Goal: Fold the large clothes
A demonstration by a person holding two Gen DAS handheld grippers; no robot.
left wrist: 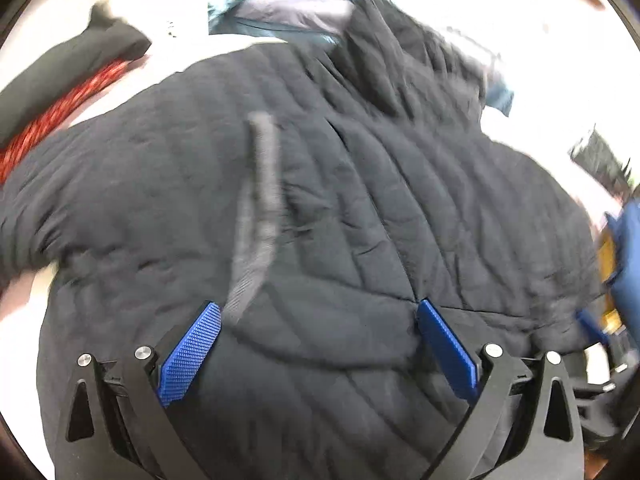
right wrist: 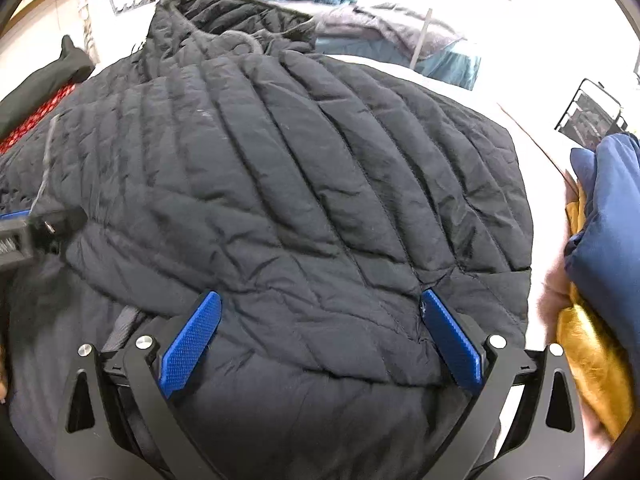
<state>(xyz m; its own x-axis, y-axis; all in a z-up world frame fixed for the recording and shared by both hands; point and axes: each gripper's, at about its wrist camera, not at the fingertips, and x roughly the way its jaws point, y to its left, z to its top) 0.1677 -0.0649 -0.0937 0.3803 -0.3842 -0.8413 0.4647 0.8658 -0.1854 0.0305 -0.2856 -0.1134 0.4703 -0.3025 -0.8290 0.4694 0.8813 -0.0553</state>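
A large dark quilted puffer jacket (left wrist: 320, 184) lies spread on a white table and fills both views (right wrist: 304, 168); its hood and collar (right wrist: 224, 12) point away. A grey strap or zipper band (left wrist: 256, 208) runs down its left part. My left gripper (left wrist: 318, 320) is open, jaws wide apart, low over the jacket and holding nothing. My right gripper (right wrist: 320, 312) is open too, low over the jacket's near folded edge, empty. The left gripper's tip shows at the left edge of the right wrist view (right wrist: 36, 224).
A black and red garment (left wrist: 60, 92) lies at the left (right wrist: 36, 92). Teal and grey clothes (right wrist: 384, 32) are piled behind the jacket. Blue and mustard clothes (right wrist: 600, 240) sit at the right. White table (right wrist: 536, 216) shows between them.
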